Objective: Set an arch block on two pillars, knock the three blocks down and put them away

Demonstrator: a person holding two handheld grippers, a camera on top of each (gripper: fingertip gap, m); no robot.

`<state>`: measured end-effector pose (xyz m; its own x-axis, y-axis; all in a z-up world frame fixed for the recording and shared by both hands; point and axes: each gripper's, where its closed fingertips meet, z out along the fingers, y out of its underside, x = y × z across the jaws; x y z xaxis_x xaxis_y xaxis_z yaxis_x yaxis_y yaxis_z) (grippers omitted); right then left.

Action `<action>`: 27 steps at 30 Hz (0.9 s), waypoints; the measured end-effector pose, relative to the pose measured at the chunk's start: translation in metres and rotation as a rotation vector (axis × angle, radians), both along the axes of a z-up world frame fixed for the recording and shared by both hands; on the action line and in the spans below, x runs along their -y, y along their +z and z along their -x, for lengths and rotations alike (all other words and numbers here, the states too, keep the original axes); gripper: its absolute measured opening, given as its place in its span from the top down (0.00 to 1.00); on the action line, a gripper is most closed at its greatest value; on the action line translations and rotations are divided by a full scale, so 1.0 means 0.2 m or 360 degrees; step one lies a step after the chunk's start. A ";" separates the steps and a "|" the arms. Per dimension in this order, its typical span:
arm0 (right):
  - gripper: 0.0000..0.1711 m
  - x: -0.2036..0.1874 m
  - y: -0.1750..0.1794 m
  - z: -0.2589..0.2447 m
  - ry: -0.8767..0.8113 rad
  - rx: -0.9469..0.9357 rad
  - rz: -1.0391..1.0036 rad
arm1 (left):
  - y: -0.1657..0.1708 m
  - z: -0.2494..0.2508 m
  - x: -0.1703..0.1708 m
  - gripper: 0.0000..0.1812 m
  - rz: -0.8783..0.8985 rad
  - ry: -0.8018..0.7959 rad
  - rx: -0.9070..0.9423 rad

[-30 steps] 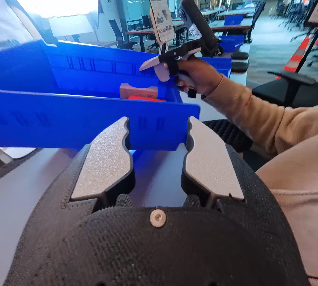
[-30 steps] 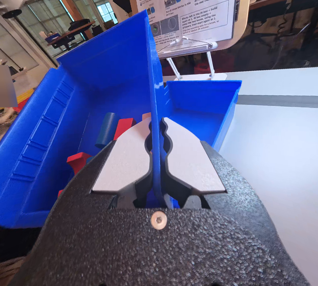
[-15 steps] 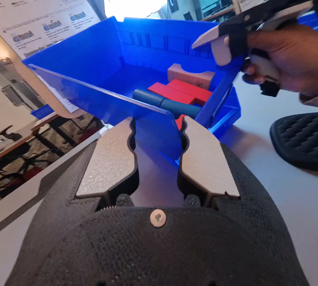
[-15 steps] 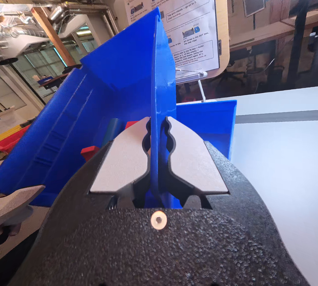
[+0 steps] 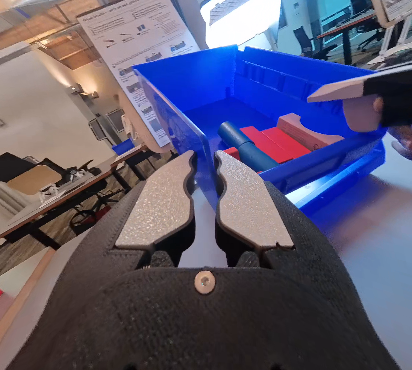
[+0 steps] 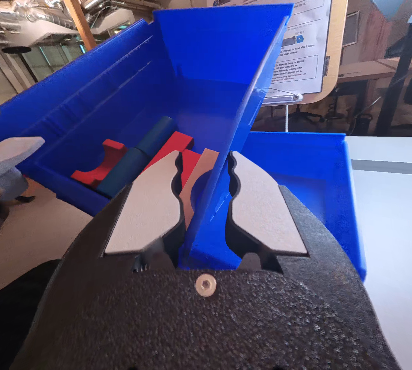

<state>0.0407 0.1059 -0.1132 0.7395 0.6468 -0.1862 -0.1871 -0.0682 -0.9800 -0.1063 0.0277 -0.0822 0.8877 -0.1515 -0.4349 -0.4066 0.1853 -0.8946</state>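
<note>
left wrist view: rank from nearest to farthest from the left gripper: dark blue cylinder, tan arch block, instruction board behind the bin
From the left gripper:
1. Dark blue cylinder, just right of the fingertips, inside the blue bin.
2. Tan arch block, farther right in the bin, by its right wall.
3. Instruction board, upper left, behind the bin.

L gripper (image 5: 204,156) nearly closed, R gripper (image 6: 204,158) fingers parted

A tan arch block (image 5: 305,130), red blocks (image 5: 270,142) and dark-blue cylinders (image 5: 243,144) lie jumbled (all on their sides) inside a tilted blue bin (image 5: 200,89).
</note>
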 end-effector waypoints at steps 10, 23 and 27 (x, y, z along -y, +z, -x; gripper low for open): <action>0.62 0.21 -0.14 0.28 0.0403 0.0002 0.0084 | 0.13 0.24 0.06 0.98 -0.0169 0.0183 -0.0018; 0.62 0.46 -0.13 0.45 0.0993 0.0167 -0.0118 | 0.12 0.61 0.06 0.98 -0.0103 0.0122 0.0259; 0.62 0.15 -0.13 0.19 0.0474 0.0441 -0.0136 | 0.07 0.80 0.08 0.98 -0.0075 0.0222 0.0302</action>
